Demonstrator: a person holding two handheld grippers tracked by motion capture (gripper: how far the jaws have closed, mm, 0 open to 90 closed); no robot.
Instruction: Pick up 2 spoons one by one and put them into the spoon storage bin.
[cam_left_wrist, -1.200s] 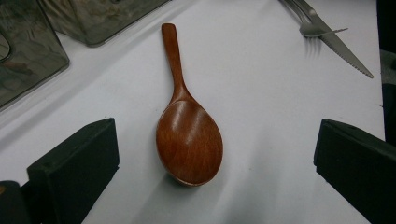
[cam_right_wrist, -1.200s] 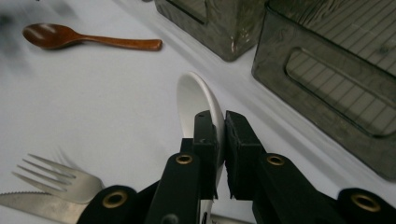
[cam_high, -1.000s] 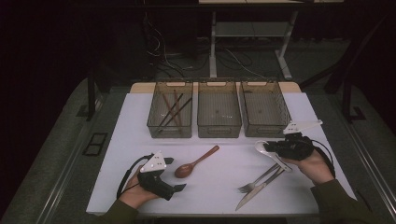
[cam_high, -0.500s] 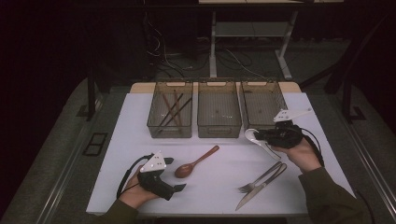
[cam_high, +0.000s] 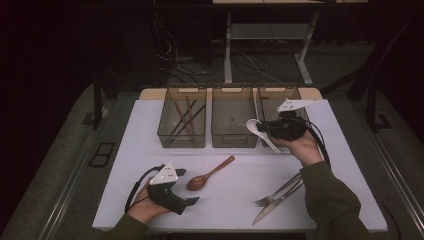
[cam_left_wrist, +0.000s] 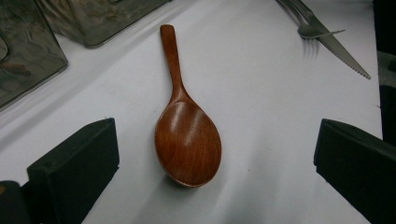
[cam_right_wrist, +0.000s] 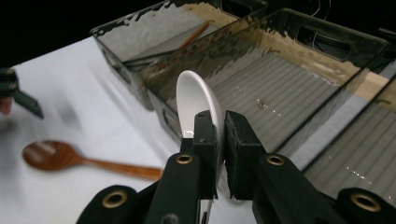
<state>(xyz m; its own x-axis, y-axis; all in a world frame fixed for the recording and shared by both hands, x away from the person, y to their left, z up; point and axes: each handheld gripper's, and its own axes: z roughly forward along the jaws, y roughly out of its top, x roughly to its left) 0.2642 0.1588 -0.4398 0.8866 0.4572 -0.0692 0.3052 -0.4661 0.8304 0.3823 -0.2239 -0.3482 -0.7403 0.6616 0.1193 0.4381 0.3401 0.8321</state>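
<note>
My right gripper (cam_high: 267, 129) (cam_right_wrist: 219, 135) is shut on a white spoon (cam_high: 260, 134) (cam_right_wrist: 198, 100) and holds it in the air at the near rim of the middle bin (cam_high: 234, 117) (cam_right_wrist: 275, 74), bowl end pointing left. A brown wooden spoon (cam_high: 209, 174) (cam_left_wrist: 184, 126) (cam_right_wrist: 70, 158) lies on the white table top (cam_high: 235, 200), bowl toward me. My left gripper (cam_high: 190, 186) (cam_left_wrist: 215, 154) rests on the table beside it, open, and its jaws stand wide on either side of the spoon's bowl without touching it.
Three clear bins stand in a row at the back; the left bin (cam_high: 183, 120) holds brown chopsticks, the right bin (cam_high: 280, 97) sits behind my right hand. A metal fork (cam_high: 280, 192) (cam_left_wrist: 310, 28) and knife (cam_high: 272, 207) (cam_left_wrist: 348, 58) lie at front right.
My right gripper has carried the white spoon up and to the left, from over the fork and knife to the front of the middle bin. The left gripper has stayed put.
</note>
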